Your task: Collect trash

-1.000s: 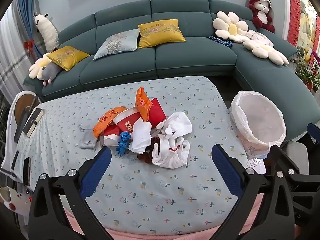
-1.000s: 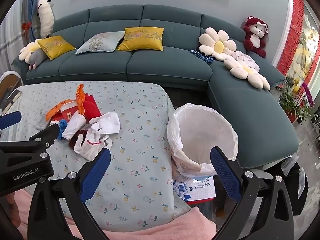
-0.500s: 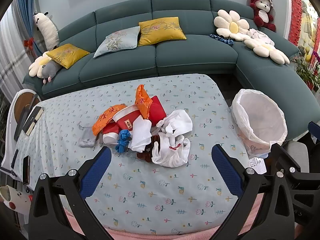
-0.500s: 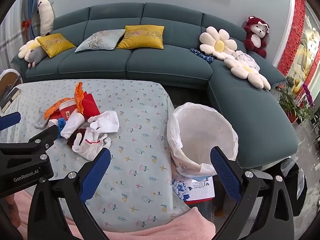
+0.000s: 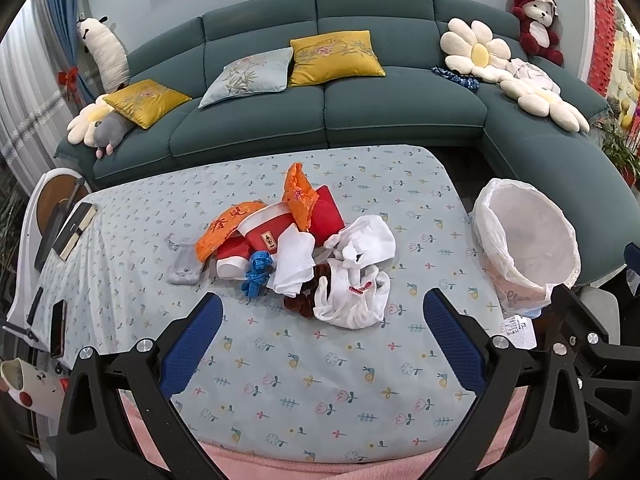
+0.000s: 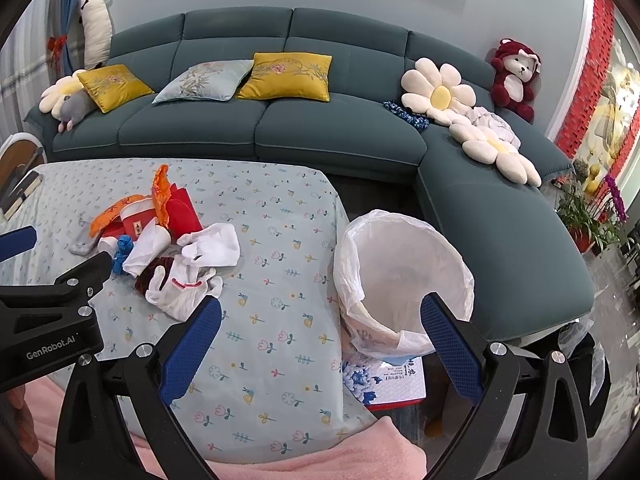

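Left gripper point(image 5: 322, 312) spread wide and empty, hovering above the near part of the worktop covered in pale blue flower-print cloth point(image 5: 304, 380). Right gripper point(image 6: 320, 316) equally wide, holding nothing, hanging over the worktop's right edge.

Straight ahead of the left gripper and just beyond its blue fingertips point(image 5: 208, 310): the mixed pile of litter point(image 5: 296, 252). Nearest in that pile, a crumpled white plastic bag with a small red mark point(image 5: 352, 300), almost centred between the jaws, with something dark brown point(image 5: 308, 298) tucked at its left side. Behind these, a folded white paper piece point(image 5: 294, 262), a knot of blue ribbon point(image 5: 256, 272), a red and white paper cup lying on its side point(image 5: 262, 236), and torn orange wrappers point(image 5: 298, 196) farthest back. A flat grey pouch point(image 5: 186, 264) off to the pile's left, touching the orange wrapper's edge.

Seen from the right wrist, the same pile off to the left, well apart from the right gripper; a round bin lined with a white plastic bag point(image 6: 404, 276) directly in front instead, beside the worktop's right edge, mouth up and apparently empty.

Judged from this: left gripper the nearer one for the pick, a plain forward-and-down reach onto the white bag. Pile spread roughly left to right across the approach, so no turning of the wrist likely needed. Bin well to the right of the pile, making the later carry a rightward sweep past the worktop's edge.
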### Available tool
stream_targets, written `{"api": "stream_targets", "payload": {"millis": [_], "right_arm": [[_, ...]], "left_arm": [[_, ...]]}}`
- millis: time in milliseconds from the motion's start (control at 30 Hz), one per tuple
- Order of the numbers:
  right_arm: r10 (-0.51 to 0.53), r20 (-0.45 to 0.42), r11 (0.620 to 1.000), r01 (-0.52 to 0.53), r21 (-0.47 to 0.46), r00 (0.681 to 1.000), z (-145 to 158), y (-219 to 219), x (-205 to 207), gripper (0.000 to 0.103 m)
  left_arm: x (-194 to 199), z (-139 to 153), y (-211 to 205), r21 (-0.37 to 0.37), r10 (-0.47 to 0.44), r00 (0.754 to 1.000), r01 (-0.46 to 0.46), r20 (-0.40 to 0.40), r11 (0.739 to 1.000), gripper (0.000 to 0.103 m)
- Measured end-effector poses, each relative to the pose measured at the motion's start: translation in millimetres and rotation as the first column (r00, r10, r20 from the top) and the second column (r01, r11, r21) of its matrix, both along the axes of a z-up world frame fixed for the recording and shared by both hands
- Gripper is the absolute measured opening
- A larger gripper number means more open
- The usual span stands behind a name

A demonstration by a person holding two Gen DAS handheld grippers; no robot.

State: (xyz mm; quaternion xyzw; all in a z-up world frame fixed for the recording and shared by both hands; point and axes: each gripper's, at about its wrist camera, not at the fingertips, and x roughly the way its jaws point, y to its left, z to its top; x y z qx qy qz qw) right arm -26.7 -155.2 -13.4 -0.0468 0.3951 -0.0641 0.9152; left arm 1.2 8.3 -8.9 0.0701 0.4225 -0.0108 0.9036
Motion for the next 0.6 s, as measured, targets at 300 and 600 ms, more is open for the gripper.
{"api": "stream_targets", "payload": {"millis": [300,600], "right_arm": [[0.007,0.008,1.000,-0.007,-0.010,1.000,3.3,3.0,-0.4,0.096],[0.011,0.011,1.000,-0.011,-0.017,1.000,4.0,5.4,-0.4,0.096]], "left_arm": [[-2.0,2.6,1.9,0.007,0.011,1.000,-0.011,-0.004,1.000,0.096],[-2.6,4.2,2.7,0.008,0.012,1.000,-0.012,-0.005,1.000,0.096]]}}
